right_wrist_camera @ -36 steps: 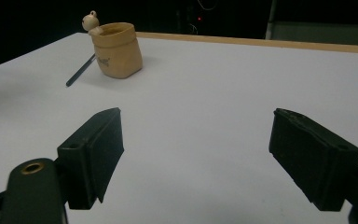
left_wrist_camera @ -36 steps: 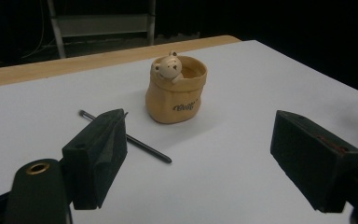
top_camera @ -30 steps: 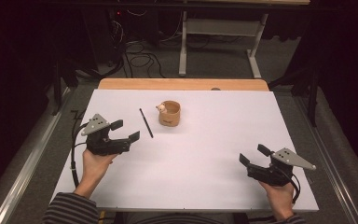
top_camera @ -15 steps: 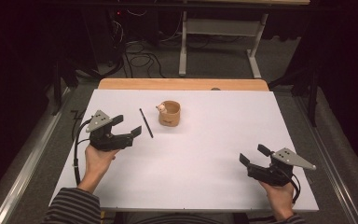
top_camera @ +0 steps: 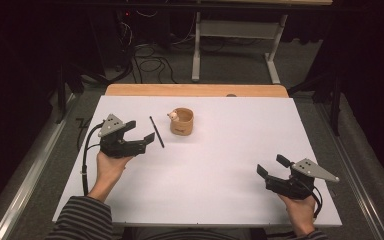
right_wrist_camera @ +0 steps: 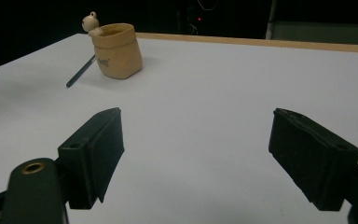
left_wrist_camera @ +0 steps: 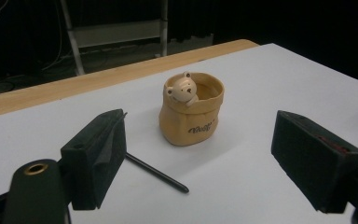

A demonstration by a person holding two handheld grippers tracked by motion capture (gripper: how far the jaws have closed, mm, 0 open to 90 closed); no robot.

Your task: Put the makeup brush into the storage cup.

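Standing on the white table sheet (top_camera: 205,170) was a small tan sack-shaped pot with a bear figure at its rim (top_camera: 181,121), a thin black pen (top_camera: 156,132) lying just beside it; the left gripper (top_camera: 142,134), jaws wide and empty, hovered near the pen, while the right gripper (top_camera: 272,166), jaws likewise wide, sat well apart from the pot

The high view looks forward and down over the whole table (top_camera: 205,180). Each gripper view looks low along its own jaws across the tabletop. All three share the pot (top_camera: 181,121) (left_wrist_camera: 192,112) (right_wrist_camera: 116,50), close at centre frame in the left gripper view, far at upper left in the right.
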